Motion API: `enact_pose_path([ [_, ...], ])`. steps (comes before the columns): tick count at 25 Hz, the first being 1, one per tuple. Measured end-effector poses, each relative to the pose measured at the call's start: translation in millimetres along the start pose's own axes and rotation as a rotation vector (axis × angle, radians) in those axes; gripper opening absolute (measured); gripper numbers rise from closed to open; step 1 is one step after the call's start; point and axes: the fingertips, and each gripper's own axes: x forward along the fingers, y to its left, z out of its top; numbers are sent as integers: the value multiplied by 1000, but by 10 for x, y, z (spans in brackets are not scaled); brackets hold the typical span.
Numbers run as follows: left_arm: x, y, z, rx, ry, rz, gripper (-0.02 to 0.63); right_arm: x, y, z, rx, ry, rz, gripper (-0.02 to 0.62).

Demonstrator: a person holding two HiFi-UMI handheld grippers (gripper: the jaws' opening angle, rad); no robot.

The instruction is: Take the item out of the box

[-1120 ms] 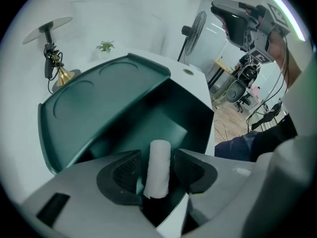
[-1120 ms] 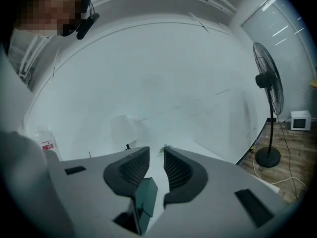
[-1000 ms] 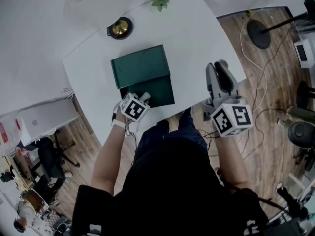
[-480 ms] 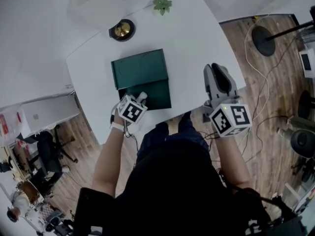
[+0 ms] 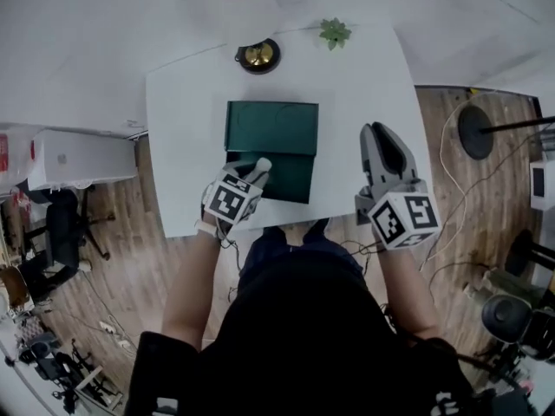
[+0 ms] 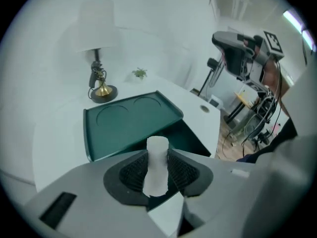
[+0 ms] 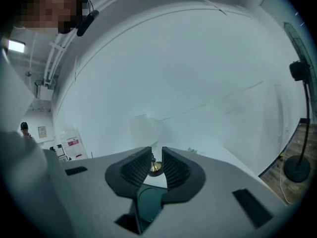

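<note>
White table with an open green box at its centre. Our left gripper, angled down at the box's 7 o'clock corner, has risen from inside clamped on a white cylinder, so the item is nearly out. Our right gripper, level at 3 o'clock, has just been closing on nothing.

Left gripper just closed on white cylinder; right gripper, empty, closing partway.
</note>
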Motion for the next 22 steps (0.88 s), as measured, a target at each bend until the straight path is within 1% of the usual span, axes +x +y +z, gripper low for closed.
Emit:
enact_pose_path([
  [2,-147,60,72,-69,-68,-3,123,99,125,22,-16,11,34,64],
  [4,-301,162,131,-123,-133,11,123,196,251,37,-28,17,62,60],
  [10,-810,593,126,-282,-307,119,123,371,611,77,-61,26,122,52],
  [13,-1052,832,65,-384,-382,130,123,418,764,94,-70,27,132,48],
  [17,-1245,1218,-76,-494,-435,139,123,474,908,95,-78,21,128,44],
  [20,-1329,1479,-204,-547,-452,138,123,476,1005,48,-84,25,113,43],
  [22,-1360,1654,-244,-564,-456,132,123,486,1069,20,-89,32,99,43],
])
